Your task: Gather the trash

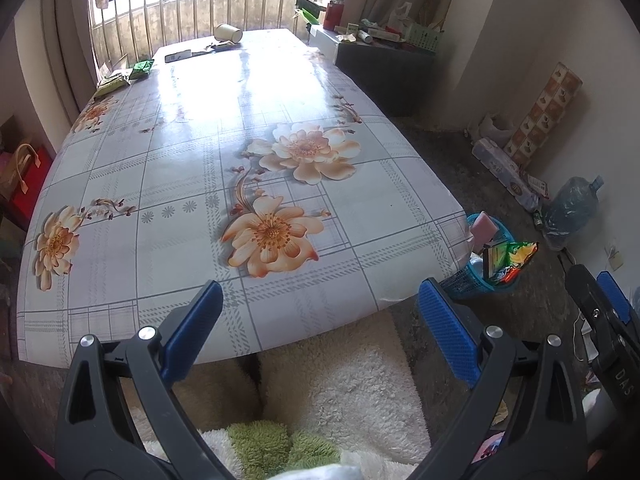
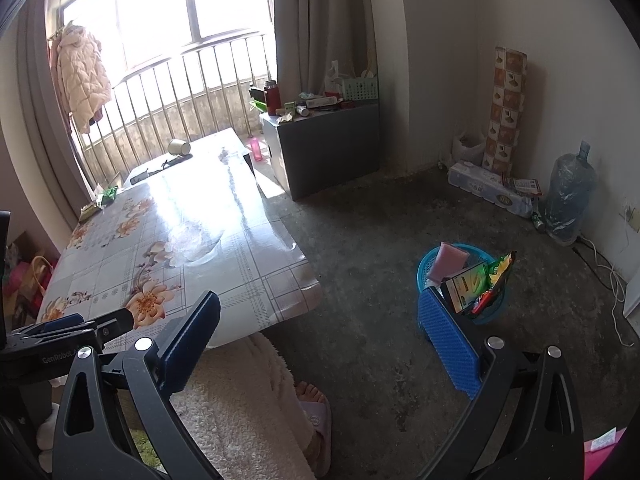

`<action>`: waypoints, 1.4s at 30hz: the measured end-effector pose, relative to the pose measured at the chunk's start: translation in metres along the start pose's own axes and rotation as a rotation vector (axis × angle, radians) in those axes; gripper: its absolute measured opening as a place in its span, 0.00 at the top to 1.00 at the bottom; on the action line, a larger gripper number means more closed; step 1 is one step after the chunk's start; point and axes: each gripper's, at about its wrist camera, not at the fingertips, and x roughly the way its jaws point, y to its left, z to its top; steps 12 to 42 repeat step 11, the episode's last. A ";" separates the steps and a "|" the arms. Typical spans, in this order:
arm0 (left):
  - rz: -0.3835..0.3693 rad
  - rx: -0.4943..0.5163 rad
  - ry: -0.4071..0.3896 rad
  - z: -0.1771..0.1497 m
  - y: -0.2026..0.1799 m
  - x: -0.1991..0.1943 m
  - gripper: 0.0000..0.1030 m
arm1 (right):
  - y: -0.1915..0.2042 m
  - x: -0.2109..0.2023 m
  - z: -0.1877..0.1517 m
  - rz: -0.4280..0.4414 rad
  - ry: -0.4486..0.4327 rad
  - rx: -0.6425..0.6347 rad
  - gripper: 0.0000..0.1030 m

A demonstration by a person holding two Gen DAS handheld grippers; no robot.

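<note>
Both tools, left tool (image 1: 320, 320) and right tool (image 2: 320, 332), gape empty at the desk's (image 1: 200, 184) near edge; remaining trash, seemingly green wrappers (image 1: 124, 76) and a tipped paper cup (image 1: 228, 33), lies far ahead, left-side.

Each gripper has black plastic arms with silver screw heads and blue ribbed pads: left gripper (image 1: 320, 320), right gripper (image 2: 320, 328) (white lettering marks the housings). The person wears a cream fleece robe (image 2: 240, 400) and a pink slipper (image 2: 320, 424).

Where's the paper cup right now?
The paper cup lies on its side at the table's far end near the window railing, beside a dark flat item; the right wrist view shows it there too.
</note>
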 end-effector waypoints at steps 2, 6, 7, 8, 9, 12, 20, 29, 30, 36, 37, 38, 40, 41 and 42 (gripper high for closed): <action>0.002 0.005 -0.010 0.000 -0.001 -0.003 0.08 | 0.000 -0.002 0.001 0.001 -0.006 0.000 0.06; 0.005 0.016 -0.031 0.001 -0.001 -0.008 0.08 | 0.001 -0.005 0.001 0.001 -0.013 0.000 0.06; 0.006 0.016 -0.035 0.001 -0.001 -0.009 0.08 | 0.001 -0.004 0.001 0.000 -0.013 -0.001 0.06; 0.007 0.015 -0.038 0.000 -0.001 -0.009 0.08 | 0.001 -0.004 0.000 0.001 -0.013 -0.002 0.06; 0.007 0.015 -0.040 0.001 -0.001 -0.010 0.08 | 0.001 -0.004 0.000 0.001 -0.013 -0.002 0.06; 0.008 0.014 -0.040 0.001 0.000 -0.010 0.08 | 0.002 -0.005 -0.001 0.001 -0.013 -0.003 0.06; 0.008 0.014 -0.040 0.001 0.000 -0.010 0.08 | 0.002 -0.005 -0.001 0.001 -0.013 -0.003 0.06; 0.008 0.014 -0.040 0.001 0.000 -0.010 0.08 | 0.002 -0.005 -0.001 0.001 -0.013 -0.003 0.06; 0.008 0.014 -0.040 0.001 0.000 -0.010 0.08 | 0.002 -0.005 -0.001 0.001 -0.013 -0.003 0.06; 0.008 0.014 -0.040 0.001 0.000 -0.010 0.08 | 0.002 -0.005 -0.001 0.001 -0.013 -0.003 0.06; 0.008 0.014 -0.040 0.001 0.000 -0.010 0.08 | 0.002 -0.005 -0.001 0.001 -0.013 -0.003 0.06; 0.008 0.014 -0.040 0.001 0.000 -0.010 0.08 | 0.002 -0.005 -0.001 0.001 -0.013 -0.003 0.06; 0.008 0.014 -0.040 0.001 0.000 -0.010 0.08 | 0.002 -0.005 -0.001 0.001 -0.013 -0.003 0.06; 0.008 0.014 -0.040 0.001 0.000 -0.010 0.08 | 0.002 -0.005 -0.001 0.001 -0.013 -0.003 0.06; 0.008 0.014 -0.040 0.001 0.000 -0.010 0.08 | 0.002 -0.005 -0.001 0.001 -0.013 -0.003 0.06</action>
